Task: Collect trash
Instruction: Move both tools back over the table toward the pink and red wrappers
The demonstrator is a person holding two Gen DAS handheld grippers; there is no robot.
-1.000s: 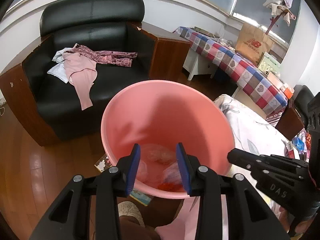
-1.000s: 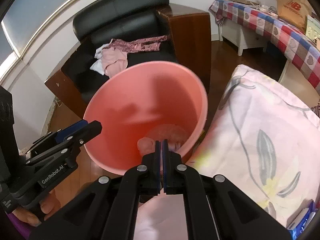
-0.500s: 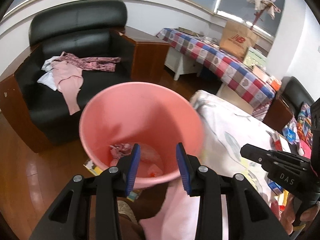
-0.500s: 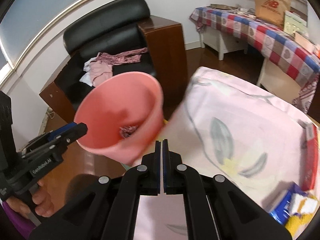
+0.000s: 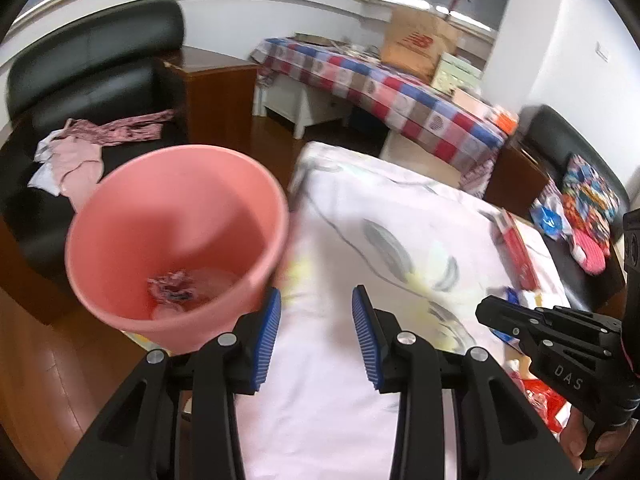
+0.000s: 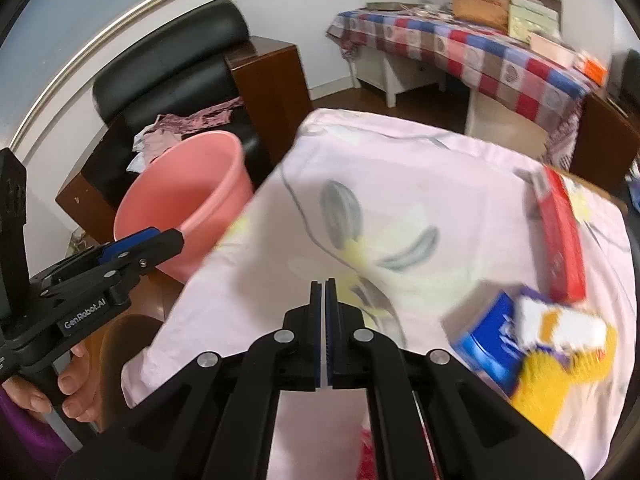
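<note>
A pink bucket [image 5: 176, 240] stands on the floor to the left, with crumpled wrappers [image 5: 172, 286] at its bottom. My left gripper [image 5: 316, 308] is open and empty, just right of the bucket's rim, over a pink floral cloth [image 5: 400, 220]. My right gripper [image 6: 324, 292] is shut with nothing in it and hangs over the same cloth. On the cloth to its right lie a blurred blue, white and yellow packet [image 6: 532, 344] and a long red box [image 6: 560, 232]. A red wrapper [image 5: 540, 400] lies beneath the right gripper [image 5: 492, 314].
Behind the bucket [image 6: 188, 200] is a black armchair [image 5: 80, 80] with pink clothes on it, beside a wooden cabinet [image 5: 216, 96]. A table with a checked cloth [image 5: 380, 88] carries a paper bag and boxes. Another black seat [image 5: 580, 168] with colourful items stands far right.
Both grippers have swung right, from over the bucket's mouth to over the floral cloth. The bucket now sits at the left of both views. Neither gripper's jaws have changed.
</note>
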